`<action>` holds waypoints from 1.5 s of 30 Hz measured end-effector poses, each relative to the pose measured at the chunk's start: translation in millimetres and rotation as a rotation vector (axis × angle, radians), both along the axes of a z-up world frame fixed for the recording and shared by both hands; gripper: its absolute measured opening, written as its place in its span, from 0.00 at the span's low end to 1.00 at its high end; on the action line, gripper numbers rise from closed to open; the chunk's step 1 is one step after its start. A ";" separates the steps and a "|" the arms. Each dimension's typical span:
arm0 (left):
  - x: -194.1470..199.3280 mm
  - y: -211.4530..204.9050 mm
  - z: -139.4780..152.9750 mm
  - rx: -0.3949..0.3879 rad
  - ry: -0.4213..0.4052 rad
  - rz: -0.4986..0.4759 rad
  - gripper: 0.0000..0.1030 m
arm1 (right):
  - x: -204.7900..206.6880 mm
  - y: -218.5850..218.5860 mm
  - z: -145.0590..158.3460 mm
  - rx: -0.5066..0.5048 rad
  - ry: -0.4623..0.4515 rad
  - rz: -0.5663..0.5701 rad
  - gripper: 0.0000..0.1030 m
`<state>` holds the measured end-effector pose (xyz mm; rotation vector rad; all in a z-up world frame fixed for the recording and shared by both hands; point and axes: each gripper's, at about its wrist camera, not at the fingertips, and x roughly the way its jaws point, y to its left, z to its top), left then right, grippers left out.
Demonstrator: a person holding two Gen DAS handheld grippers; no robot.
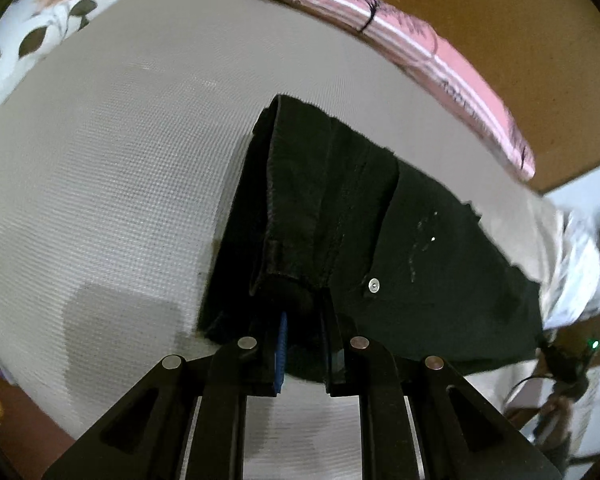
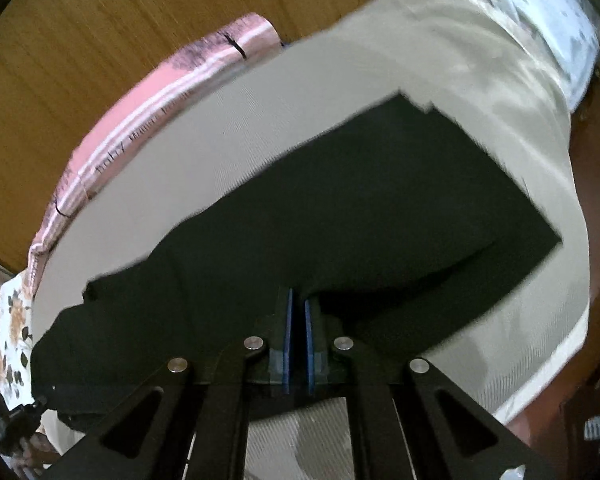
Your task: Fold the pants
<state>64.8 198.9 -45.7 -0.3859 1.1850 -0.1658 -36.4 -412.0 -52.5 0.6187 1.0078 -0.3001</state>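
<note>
Black pants [image 1: 380,232] lie on a beige bed sheet [image 1: 120,160], with the waistband and a metal rivet near my left gripper [image 1: 302,320]. The left gripper is shut on a bunched waistband edge, cloth filling the gap between its fingers. In the right wrist view the pants [image 2: 340,220] spread out flat across the sheet [image 2: 500,100]. My right gripper [image 2: 298,308] is shut on the near edge of the pants, its blue pads almost together with thin cloth between them.
A pink striped pillow [image 1: 440,48] lies along the far side of the bed against a wooden headboard [image 1: 500,8]; it also shows in the right wrist view [image 2: 140,120]. A floral sheet [image 1: 40,32] lies at the far left. The other gripper [image 1: 568,360] shows at the right.
</note>
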 end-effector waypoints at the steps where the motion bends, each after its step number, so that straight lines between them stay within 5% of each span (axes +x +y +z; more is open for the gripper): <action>1: -1.4 -1.1 -2.1 0.015 -0.003 -0.009 0.14 | -2.5 2.1 -5.7 -0.008 0.019 0.009 0.04; 10: -15.6 -37.2 2.1 0.281 -0.056 -0.133 0.17 | -3.0 -7.9 -34.8 0.103 0.052 -0.001 0.11; 12: -16.2 -39.3 6.7 0.287 -0.054 -0.144 0.20 | -9.7 -14.3 -36.3 0.191 0.021 -0.006 0.29; 14: -20.6 -37.7 11.2 0.279 -0.032 -0.156 0.27 | -19.1 -20.1 -33.7 0.227 -0.018 -0.019 0.37; 20: -51.9 -35.6 39.5 0.335 -0.088 -0.238 0.28 | -47.1 -50.9 -20.6 0.233 -0.104 -0.061 0.37; 29: -50.7 -124.7 73.2 0.241 -0.294 -0.442 0.30 | -59.1 -119.4 -33.0 0.305 -0.151 -0.248 0.37; 38: -29.7 -251.0 53.0 0.135 -0.291 -0.758 0.30 | -77.1 -148.3 -46.2 0.291 -0.129 -0.327 0.34; 45: -38.2 -317.3 31.0 0.130 -0.281 -0.892 0.30 | -70.7 -157.6 -51.9 0.271 -0.119 -0.314 0.30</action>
